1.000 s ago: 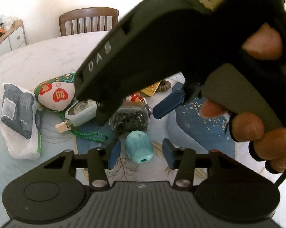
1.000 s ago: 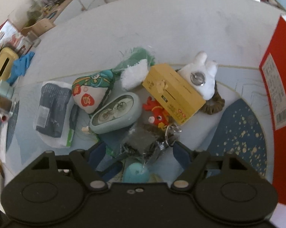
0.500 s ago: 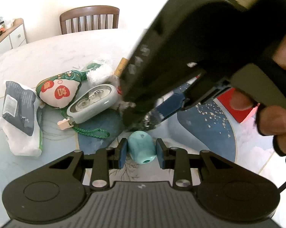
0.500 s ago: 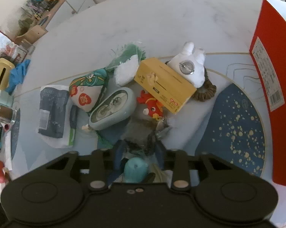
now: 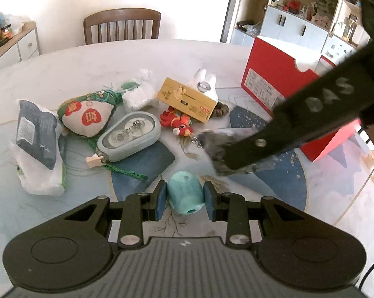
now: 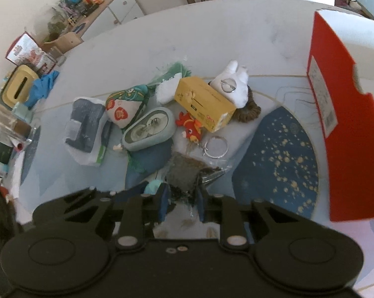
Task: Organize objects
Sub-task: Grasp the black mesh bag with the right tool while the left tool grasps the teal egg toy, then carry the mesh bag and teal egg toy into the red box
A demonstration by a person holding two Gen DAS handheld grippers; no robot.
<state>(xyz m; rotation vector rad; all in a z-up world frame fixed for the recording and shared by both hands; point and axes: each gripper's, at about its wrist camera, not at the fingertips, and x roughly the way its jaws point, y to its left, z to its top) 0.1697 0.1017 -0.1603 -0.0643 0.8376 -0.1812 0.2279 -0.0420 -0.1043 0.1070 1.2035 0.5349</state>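
My left gripper (image 5: 185, 200) is shut on a teal barrel-shaped toy (image 5: 185, 195) on the table. My right gripper (image 6: 182, 202) is shut on a clear bag of dark grey stuff (image 6: 184, 171) and holds it lifted above the table; the bag also shows in the left wrist view (image 5: 216, 144), under the right gripper's body. A pile lies beyond: a yellow box (image 5: 187, 100), a white plush (image 5: 205, 84), a red fish toy (image 5: 177, 121), a grey-green case (image 5: 129, 136), a green-and-white pouch (image 5: 87, 114). An open red box (image 5: 281, 92) stands at the right.
A grey packet on a white bag (image 5: 36, 134) lies at the left. A key ring (image 6: 215, 146) and a brown hair tie (image 6: 247, 114) lie near the yellow box. A wooden chair (image 5: 122, 24) stands behind the round table. A sideboard (image 6: 97, 7) with clutter is at the far left.
My left gripper closed on the teal toy. My right gripper closed on the dark bag and lifted it away to the right, towards the red box.
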